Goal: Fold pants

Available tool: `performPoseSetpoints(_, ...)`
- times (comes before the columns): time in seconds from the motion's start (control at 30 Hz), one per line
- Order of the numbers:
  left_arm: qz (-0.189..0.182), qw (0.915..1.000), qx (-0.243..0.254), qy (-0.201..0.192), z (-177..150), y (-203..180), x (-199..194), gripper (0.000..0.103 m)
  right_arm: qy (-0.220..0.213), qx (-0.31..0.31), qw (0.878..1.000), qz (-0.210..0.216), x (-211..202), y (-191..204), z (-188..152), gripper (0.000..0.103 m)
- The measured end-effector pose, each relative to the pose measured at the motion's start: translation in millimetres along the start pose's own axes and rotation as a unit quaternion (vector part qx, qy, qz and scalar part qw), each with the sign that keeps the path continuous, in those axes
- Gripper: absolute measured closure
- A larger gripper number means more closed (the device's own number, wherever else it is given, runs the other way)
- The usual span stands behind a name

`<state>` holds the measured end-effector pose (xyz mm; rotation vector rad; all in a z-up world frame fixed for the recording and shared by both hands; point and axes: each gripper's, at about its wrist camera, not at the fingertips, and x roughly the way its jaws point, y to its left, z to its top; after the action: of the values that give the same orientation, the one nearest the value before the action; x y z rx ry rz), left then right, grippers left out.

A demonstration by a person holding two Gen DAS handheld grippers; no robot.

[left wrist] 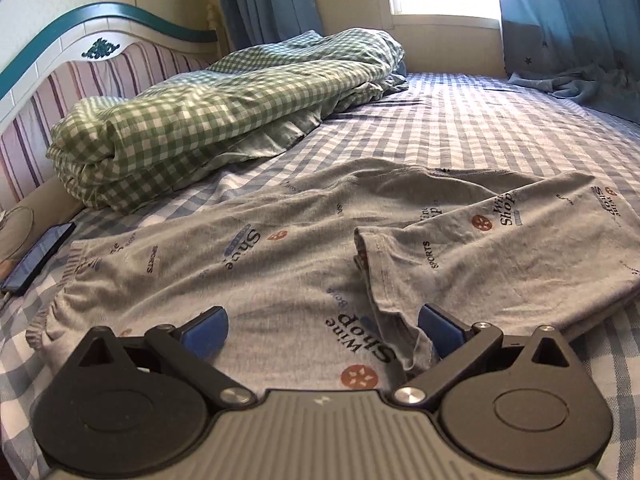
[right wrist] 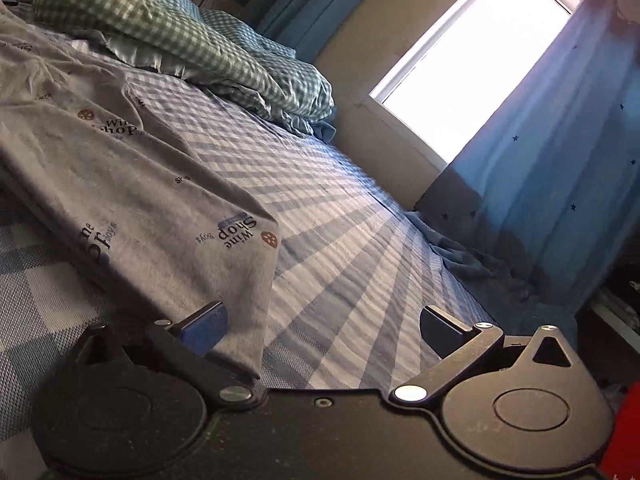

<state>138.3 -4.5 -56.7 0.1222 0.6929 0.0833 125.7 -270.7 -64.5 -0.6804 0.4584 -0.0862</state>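
Grey printed pants (left wrist: pixel 256 264) lie across the blue checked bed. The elastic waistband is at the left. One leg end is folded back over the body at the right (left wrist: pixel 500 256). My left gripper (left wrist: pixel 322 330) hovers open just above the pants near the folded leg's hem, with nothing between its blue pads. In the right wrist view the pants (right wrist: pixel 132 184) stretch away to the upper left. My right gripper (right wrist: pixel 324 330) stands open at the fabric's near corner, its left pad over the cloth and its right pad over bare sheet.
A folded green checked quilt (left wrist: pixel 208 116) lies along the striped headboard (left wrist: pixel 48 92). A dark phone (left wrist: pixel 38 258) rests at the bed's left edge. Blue star curtains (right wrist: pixel 552 168) and a bright window (right wrist: pixel 476 60) stand beyond the bed. Checked sheet (right wrist: pixel 352 240) spreads to the right of the pants.
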Motion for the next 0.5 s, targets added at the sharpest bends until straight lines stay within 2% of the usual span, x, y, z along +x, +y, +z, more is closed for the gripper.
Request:
performPoseSetpoints(0.13, -0.024, 0.9991, -0.033, 0.008, -1.4, 16.1, -3.7, 0.0, 0.023, 0.036, 0.999, 0.005, 0.4, -7.7, 10.0, 0.001)
performPoseSetpoints(0.23, -0.024, 0.999, -0.038, 0.001, -4.6, 28.2, -12.8, 0.0, -0.008, 0.059, 0.998, 0.022, -10.2, -5.9, 31.1, 0.001)
performPoseSetpoints(0.33, 0.005, 0.9992, -0.04, -0.005, -9.7, 44.0, -23.9, 0.0, -0.036, 0.057, 0.995, 0.077, -11.7, 15.7, 62.8, 0.001)
performPoseSetpoints(0.5, 0.05, 0.9971, -0.056, -0.009, -22.6, 89.6, -42.4, 0.0, -0.068, 0.021, 0.984, 0.162, -4.1, 81.7, 116.2, 0.001)
